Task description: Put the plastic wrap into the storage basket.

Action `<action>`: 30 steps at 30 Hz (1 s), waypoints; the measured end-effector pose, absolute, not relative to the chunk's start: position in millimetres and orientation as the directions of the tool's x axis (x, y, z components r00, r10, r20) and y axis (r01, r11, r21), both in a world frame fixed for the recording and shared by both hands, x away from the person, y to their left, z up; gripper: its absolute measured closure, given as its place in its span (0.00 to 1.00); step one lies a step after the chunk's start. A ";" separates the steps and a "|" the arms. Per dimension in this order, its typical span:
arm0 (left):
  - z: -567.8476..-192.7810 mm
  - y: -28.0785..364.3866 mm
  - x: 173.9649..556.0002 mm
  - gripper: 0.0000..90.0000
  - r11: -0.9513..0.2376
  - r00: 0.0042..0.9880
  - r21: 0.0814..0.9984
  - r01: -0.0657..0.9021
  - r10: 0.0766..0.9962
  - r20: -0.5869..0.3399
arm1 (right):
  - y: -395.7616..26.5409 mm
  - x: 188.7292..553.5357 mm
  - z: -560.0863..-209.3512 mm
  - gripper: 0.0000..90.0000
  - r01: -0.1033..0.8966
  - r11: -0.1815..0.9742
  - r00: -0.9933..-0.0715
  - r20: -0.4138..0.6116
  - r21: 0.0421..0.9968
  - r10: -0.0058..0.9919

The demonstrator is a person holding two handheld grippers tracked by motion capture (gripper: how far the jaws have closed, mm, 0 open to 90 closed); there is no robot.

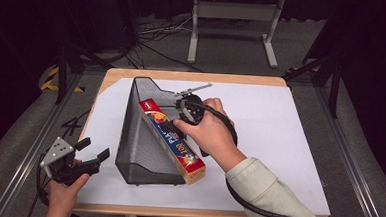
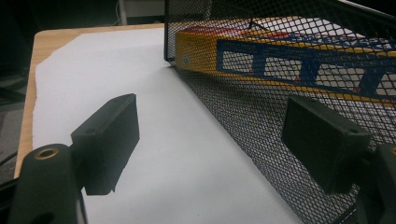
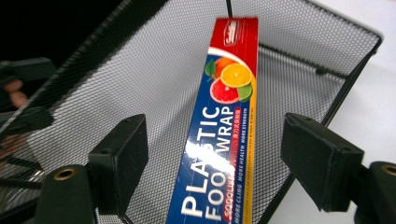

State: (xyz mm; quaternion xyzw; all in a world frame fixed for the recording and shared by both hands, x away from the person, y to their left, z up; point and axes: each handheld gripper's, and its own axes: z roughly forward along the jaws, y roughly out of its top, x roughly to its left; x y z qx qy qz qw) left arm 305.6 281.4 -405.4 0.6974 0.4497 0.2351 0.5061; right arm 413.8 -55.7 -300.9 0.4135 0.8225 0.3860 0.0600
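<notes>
A black wire-mesh holder [image 1: 139, 136] stands on the white sheet, and a long plastic food wrap box [image 1: 186, 158] lies slanted inside it. My right gripper [image 1: 171, 125] hovers over the middle of the box. In the right gripper view the box [image 3: 229, 93] runs between the jaws of the right gripper [image 3: 217, 154] with a gap on each side, so it is open. My left gripper [image 1: 94, 149] rests at the table's front left, open with nothing in it. In the left gripper view the left gripper [image 2: 215, 126] faces the holder's mesh wall [image 2: 261, 126], and the box [image 2: 280, 60] shows through it.
The white sheet [image 1: 280, 128] covers most of a wooden table [image 1: 197, 76]. A metal stand [image 1: 233, 13] and cables lie on the floor beyond the far edge. Through the mesh, the right gripper view catches the left hand [image 3: 16, 93].
</notes>
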 end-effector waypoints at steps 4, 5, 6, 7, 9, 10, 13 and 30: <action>-405.5 278.0 308.1 0.22 -0.097 0.491 0.915 0.391 0.863 -0.119 | -70.4 406.4 -293.7 0.27 0.604 0.357 -0.665 0.204 0.712 0.718; -405.5 278.1 308.6 0.22 -0.099 0.494 0.915 0.391 0.861 -0.118 | -75.4 404.3 -291.4 0.26 0.594 0.355 -0.671 0.200 0.722 0.714; -405.5 278.1 308.6 0.22 -0.099 0.494 0.915 0.391 0.861 -0.118 | -75.4 404.3 -291.4 0.26 0.594 0.355 -0.671 0.200 0.722 0.714; -405.4 278.2 309.2 0.22 -0.097 0.493 0.916 0.389 0.862 -0.118 | -84.7 401.3 -287.9 0.25 0.571 0.353 -0.680 0.187 0.741 0.709; -405.5 278.3 309.4 0.22 -0.097 0.493 0.916 0.389 0.862 -0.118 | -88.0 400.4 -286.8 0.24 0.554 0.357 -0.688 0.173 0.752 0.705; -405.6 278.3 309.7 0.22 -0.097 0.493 0.916 0.390 0.862 -0.118 | -93.4 399.0 -285.2 0.23 0.537 0.356 -0.690 0.156 0.765 0.706; -405.6 278.2 309.7 0.22 -0.097 0.494 0.916 0.389 0.861 -0.119 | -107.6 397.5 -281.7 0.22 0.525 0.361 -0.693 0.141 0.771 0.707; -404.6 276.9 307.9 0.23 -0.094 0.478 0.920 0.380 0.871 -0.109 | -196.9 389.7 -277.2 0.15 0.468 0.362 -0.695 0.082 0.806 0.715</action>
